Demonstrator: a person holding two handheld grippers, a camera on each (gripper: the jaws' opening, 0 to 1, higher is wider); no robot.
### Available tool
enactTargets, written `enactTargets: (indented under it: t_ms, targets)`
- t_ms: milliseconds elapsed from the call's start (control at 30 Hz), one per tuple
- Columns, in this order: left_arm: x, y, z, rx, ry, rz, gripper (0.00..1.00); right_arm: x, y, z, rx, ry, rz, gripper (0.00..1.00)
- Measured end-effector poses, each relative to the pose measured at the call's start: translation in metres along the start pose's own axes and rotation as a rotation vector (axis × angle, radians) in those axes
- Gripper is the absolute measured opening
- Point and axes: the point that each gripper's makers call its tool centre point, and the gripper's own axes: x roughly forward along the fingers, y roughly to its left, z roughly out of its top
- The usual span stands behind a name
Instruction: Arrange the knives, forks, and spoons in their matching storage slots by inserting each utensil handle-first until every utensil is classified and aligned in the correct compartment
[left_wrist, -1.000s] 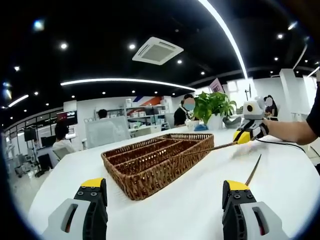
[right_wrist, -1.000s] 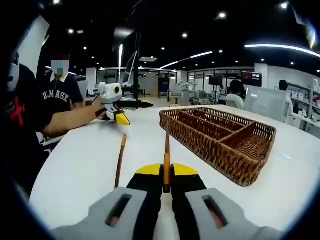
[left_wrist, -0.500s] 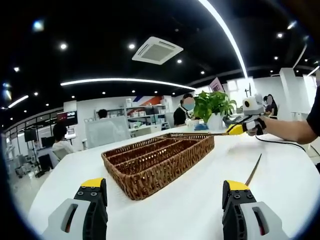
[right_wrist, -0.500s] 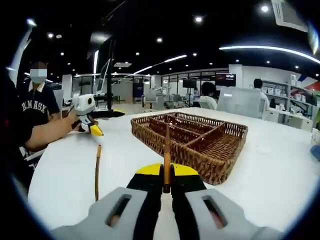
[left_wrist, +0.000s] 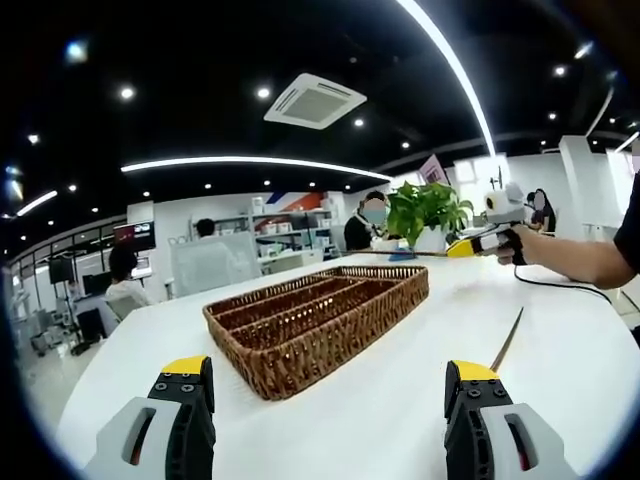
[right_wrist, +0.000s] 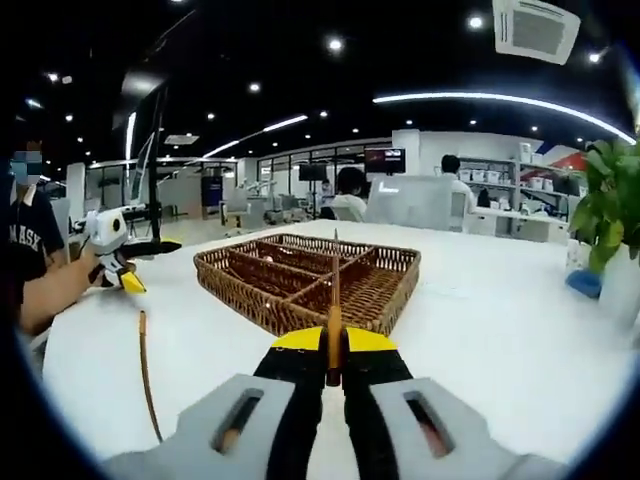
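Right gripper view: utensil (right_wrist: 334, 300) points toward basket (right_wrist: 300, 278)

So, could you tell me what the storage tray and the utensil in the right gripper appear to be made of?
The storage tray looks like woven brown wicker, with a matte braided weave. The utensil clamped in the right gripper shows a slim orange-brown handle, possibly wood or bamboo; its tip is too small to judge.

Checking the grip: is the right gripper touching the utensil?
Touching: in the right gripper view, the right gripper is shut on the utensil.
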Motion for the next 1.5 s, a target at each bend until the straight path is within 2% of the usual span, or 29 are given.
enactTargets:
  t_ms: [100,200,300,400,900,1000,1100,1267,1500]
  targets:
    - [0.0,0.0,0.0,0.001,0.001,0.0,1.0,-0.001,-0.006,-0.001,0.015,0.006,-0.03,0.04]
    - [0.0,0.0,0.0,0.001,0.001,0.001,1.0,-0.003,-0.018,-0.007,0.097,0.033,-0.093,0.04]
    - [0.0,0.0,-0.001,0.001,0.001,0.001,1.0,-0.006,-0.026,-0.006,0.088,0.027,-0.125,0.04]
    - [0.0,0.0,-0.001,0.002,0.003,0.002,1.0,-0.009,-0.03,-0.005,0.116,0.021,-0.136,0.04]
    - [0.001,0.0,-0.003,0.012,0.01,0.001,1.0,-0.009,-0.031,-0.003,0.137,0.036,-0.161,0.04]
    - [0.001,-0.001,-0.003,0.015,0.011,0.001,1.0,-0.005,-0.031,-0.007,0.121,0.085,-0.196,0.04]
    - [0.0,0.0,-0.002,0.009,0.005,0.001,1.0,-0.002,-0.031,-0.002,0.14,0.086,-0.218,0.04]
    - [0.0,0.001,-0.002,0.005,0.006,0.003,1.0,0.008,-0.022,0.003,0.166,0.095,-0.215,0.04]
    - [0.0,0.001,-0.002,0.002,0.003,0.001,1.0,0.019,-0.02,0.02,0.162,0.049,-0.218,0.04]
